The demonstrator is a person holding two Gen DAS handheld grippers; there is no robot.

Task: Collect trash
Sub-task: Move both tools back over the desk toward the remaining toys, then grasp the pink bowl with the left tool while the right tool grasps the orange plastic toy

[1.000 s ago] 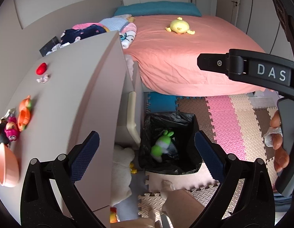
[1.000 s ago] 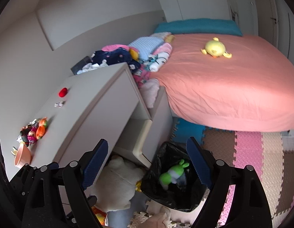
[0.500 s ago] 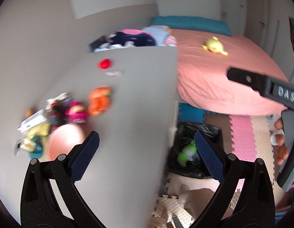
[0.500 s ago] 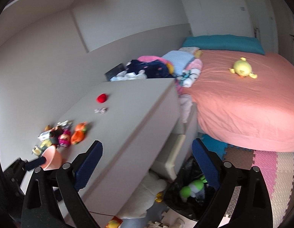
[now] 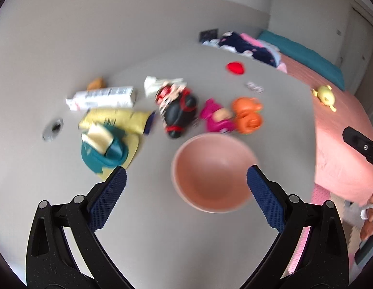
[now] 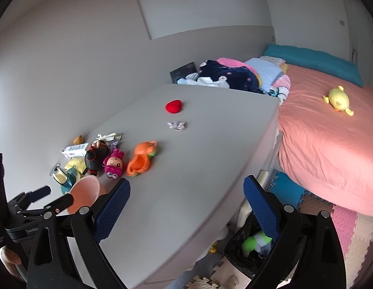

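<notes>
My left gripper (image 5: 186,180) is open and empty over the grey desk top (image 5: 162,228), just in front of a pink bowl (image 5: 213,172). Past it lie a yellow wrapper (image 5: 114,120) with a teal scrap (image 5: 104,151), a white carton (image 5: 102,97), crumpled paper (image 5: 152,84) and a small foil wrapper (image 5: 254,87). My right gripper (image 6: 186,200) is open and empty above the desk's front edge. The black-lined trash bin (image 6: 249,245) stands on the floor below it, holding a green toy (image 6: 255,239). The left gripper also shows at the left of the right wrist view (image 6: 42,200).
Toys sit on the desk: a black and red doll (image 5: 178,110), a pink doll (image 5: 216,120), an orange figure (image 5: 248,115) and a red heart (image 5: 235,68). A pile of clothes (image 6: 234,74) lies at the desk's far end. The pink bed (image 6: 331,139) with a yellow plush (image 6: 338,100) fills the right.
Both grippers have swung up and left, from the trash bin on the floor to the desk top. The left one now hangs close over the bowl and wrappers. Both jaws stayed open.
</notes>
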